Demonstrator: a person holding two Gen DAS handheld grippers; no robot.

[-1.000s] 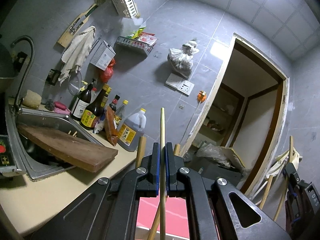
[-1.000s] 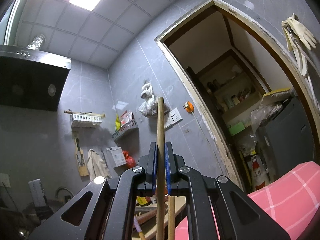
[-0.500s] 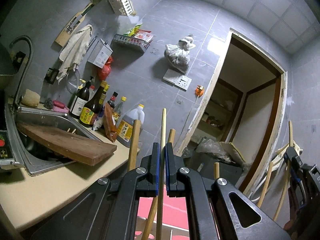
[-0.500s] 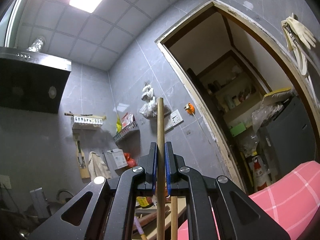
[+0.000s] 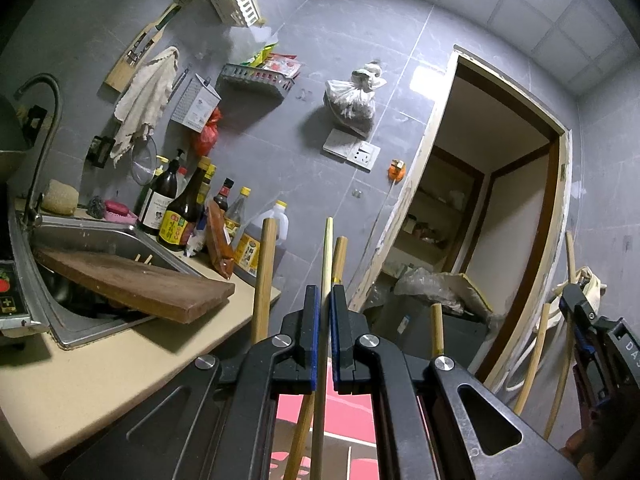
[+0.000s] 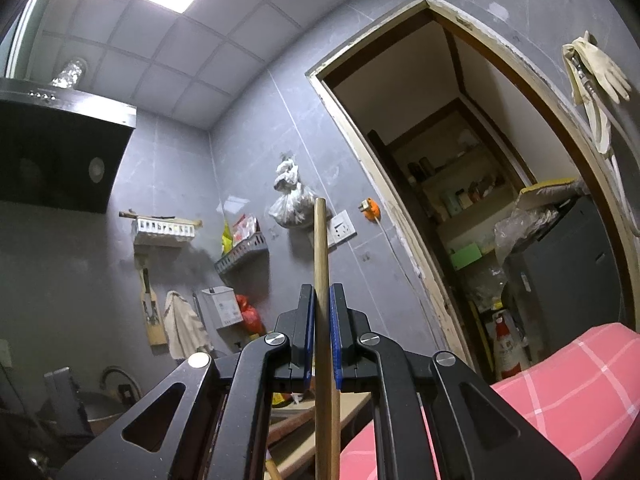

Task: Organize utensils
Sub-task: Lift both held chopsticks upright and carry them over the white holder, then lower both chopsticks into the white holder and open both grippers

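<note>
In a grey-tiled kitchen, the black two-finger left gripper (image 5: 324, 300) has its blue-padded fingers (image 5: 313, 320) pinched tight on a thin, pale bamboo chopstick (image 5: 327, 252), which stands upright and runs from below the jaws to a tip well above them. Around it, other thicker light-wood utensil handles (image 5: 264, 276) rise at slight angles, one just to the left, one close behind the jaws on the right and a shorter one further right; their lower ends are hidden behind the gripper body.

The black right gripper (image 6: 319, 304) is likewise clamped on a single utensil, a round, tan wooden stick (image 6: 321, 248), thicker than the chopstick, with a flat-cut top; it stands nearly vertical between the blue pads (image 6: 307, 328). The same gripper shows at the right edge of the left wrist view, holding its stick upright.

To the left, a dark wooden cutting board (image 5: 132, 284) lies tilted across a stainless steel sink (image 5: 64, 332) set in a beige countertop (image 5: 80, 384), with a cluster of sauce and oil bottles (image 5: 180, 216) against the wall. A pink checked cloth (image 6: 560, 380) fills the lower right of the right wrist view.
</note>
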